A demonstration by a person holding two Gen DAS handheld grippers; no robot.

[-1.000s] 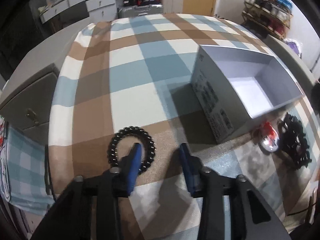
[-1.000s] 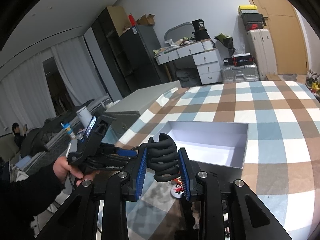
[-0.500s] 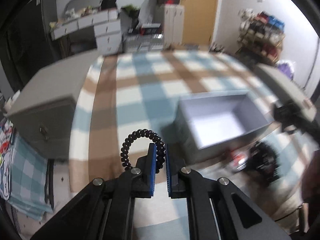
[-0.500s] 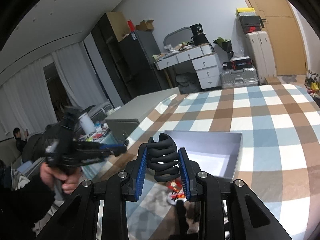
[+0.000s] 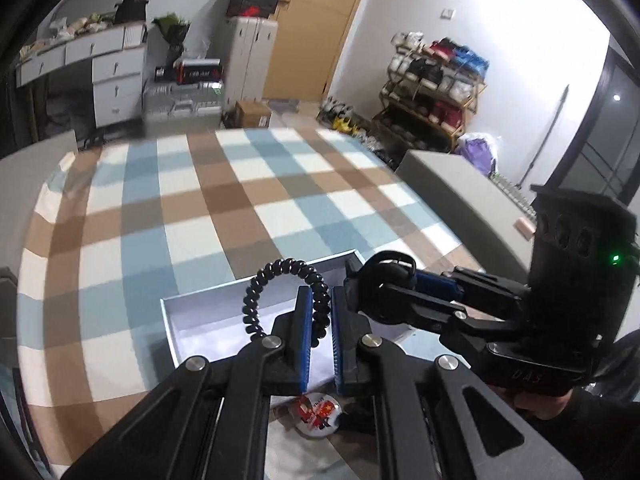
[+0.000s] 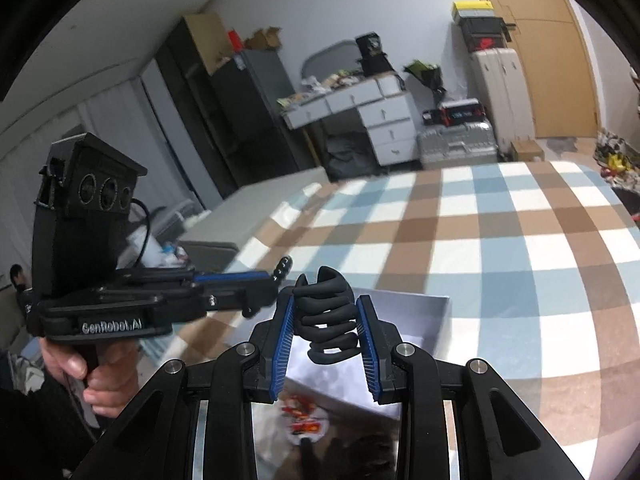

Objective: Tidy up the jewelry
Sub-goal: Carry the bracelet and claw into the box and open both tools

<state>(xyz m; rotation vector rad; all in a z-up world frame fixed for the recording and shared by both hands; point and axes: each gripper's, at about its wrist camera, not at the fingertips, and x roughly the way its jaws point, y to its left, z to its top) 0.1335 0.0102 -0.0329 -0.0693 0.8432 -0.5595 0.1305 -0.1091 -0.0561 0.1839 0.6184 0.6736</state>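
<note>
My left gripper (image 5: pixel 319 332) is shut on a black spiral hair tie (image 5: pixel 280 280) and holds it in the air above the open white box (image 5: pixel 188 312). My right gripper (image 6: pixel 326 340) is shut on a black claw hair clip (image 6: pixel 326 320), also above the box (image 6: pixel 424 312). In the left wrist view the right gripper (image 5: pixel 360 280) with the clip (image 5: pixel 390 266) reaches in from the right, close to my left fingers. In the right wrist view the left gripper (image 6: pixel 276 276) comes in from the left with the hair tie's end (image 6: pixel 282 266) showing.
A red and white round badge (image 5: pixel 318 420) lies on the checked cloth (image 5: pixel 180 208) in front of the box. A dark jewelry piece (image 6: pixel 360 456) lies beside it, blurred. A grey cabinet (image 5: pixel 460 192) stands right of the table.
My left gripper closed on the spiral hair tie, lifted it off the cloth and carried it right over the box. The right gripper kept the claw clip and moved slightly closer to the box.
</note>
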